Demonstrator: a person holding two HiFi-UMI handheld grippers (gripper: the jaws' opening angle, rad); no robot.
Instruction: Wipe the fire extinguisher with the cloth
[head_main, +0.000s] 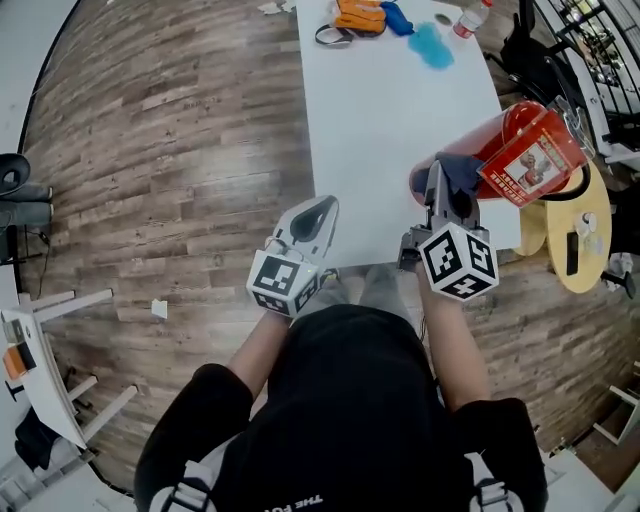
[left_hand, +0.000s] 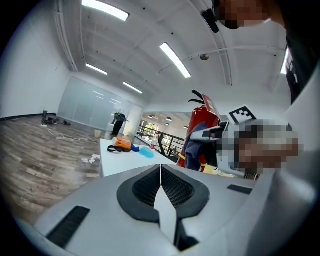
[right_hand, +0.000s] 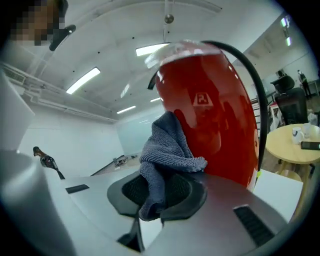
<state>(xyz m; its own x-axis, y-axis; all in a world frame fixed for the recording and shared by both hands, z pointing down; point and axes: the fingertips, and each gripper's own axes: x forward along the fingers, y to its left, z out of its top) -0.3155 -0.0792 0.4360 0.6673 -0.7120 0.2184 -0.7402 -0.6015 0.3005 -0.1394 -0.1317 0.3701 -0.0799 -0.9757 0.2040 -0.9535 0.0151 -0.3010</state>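
A red fire extinguisher stands at the right edge of the white table, with a white label facing up and a black hose on its right side. My right gripper is shut on a grey-blue cloth and presses it against the red cylinder's lower left side. In the right gripper view the cloth hangs between the jaws and rests on the red body. My left gripper is shut with nothing in it, near the table's front edge. The left gripper view shows the extinguisher to the right.
At the far end of the table lie an orange item, a blue cloth and a small bottle. A round wooden side table with small objects stands to the right. Wooden floor lies on the left.
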